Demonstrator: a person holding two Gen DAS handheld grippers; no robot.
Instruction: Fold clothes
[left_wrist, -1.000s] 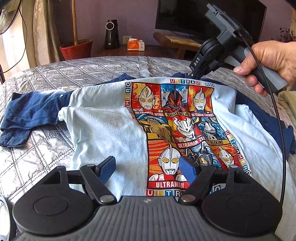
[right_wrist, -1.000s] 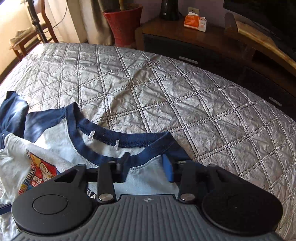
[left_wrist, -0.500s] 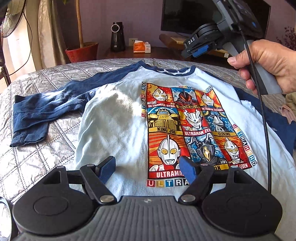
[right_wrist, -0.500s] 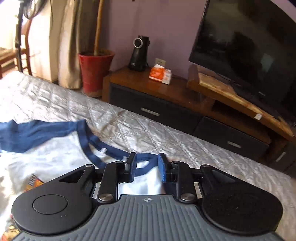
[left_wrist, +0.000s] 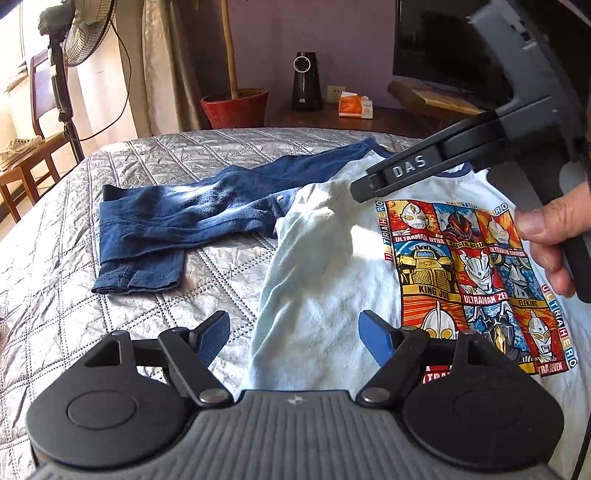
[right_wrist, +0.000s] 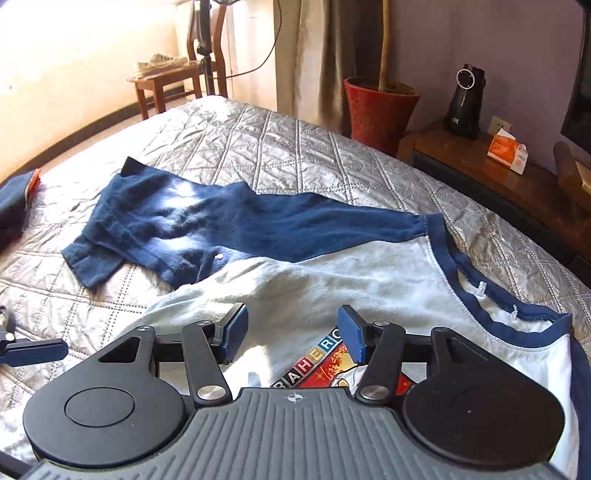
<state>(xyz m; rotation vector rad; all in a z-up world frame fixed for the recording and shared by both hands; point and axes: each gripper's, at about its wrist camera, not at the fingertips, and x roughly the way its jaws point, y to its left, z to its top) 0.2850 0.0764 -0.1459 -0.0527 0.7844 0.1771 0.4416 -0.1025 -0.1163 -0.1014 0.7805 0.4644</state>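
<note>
Shirt (left_wrist: 332, 266): lying print-up on the bed (left_wrist: 184, 155), body spread, collar (right_wrist: 491, 295) toward 12 o'clock in the left view.
Sleeve (left_wrist: 192, 218): stretching out toward 10 o'clock from the body, its cuff end doubled under and rumpled.
Left tongs (left_wrist: 294, 338): standing open, gripping nothing, hovering at 6 o'clock over the shirt's left edge.
Right tongs (right_wrist: 291, 332): standing open and empty, hanging over the chest just beside the print (right_wrist: 332, 362).
Hand (left_wrist: 554, 240): wrapping the right handle at 3 o'clock.
Stage: the shirt is lying flat and unfolded; I judge a side fold is in hand.
Doing it well: I would be pinching one layer pair at shoulder and hem on the same side, keeping both grips in line so the crease runs straight beside the print.
Sleeve care: flattening that doubled cuff is worth it, lest the lump is folded in.
Risk: the soft knit is likely to sag between grips.
</note>
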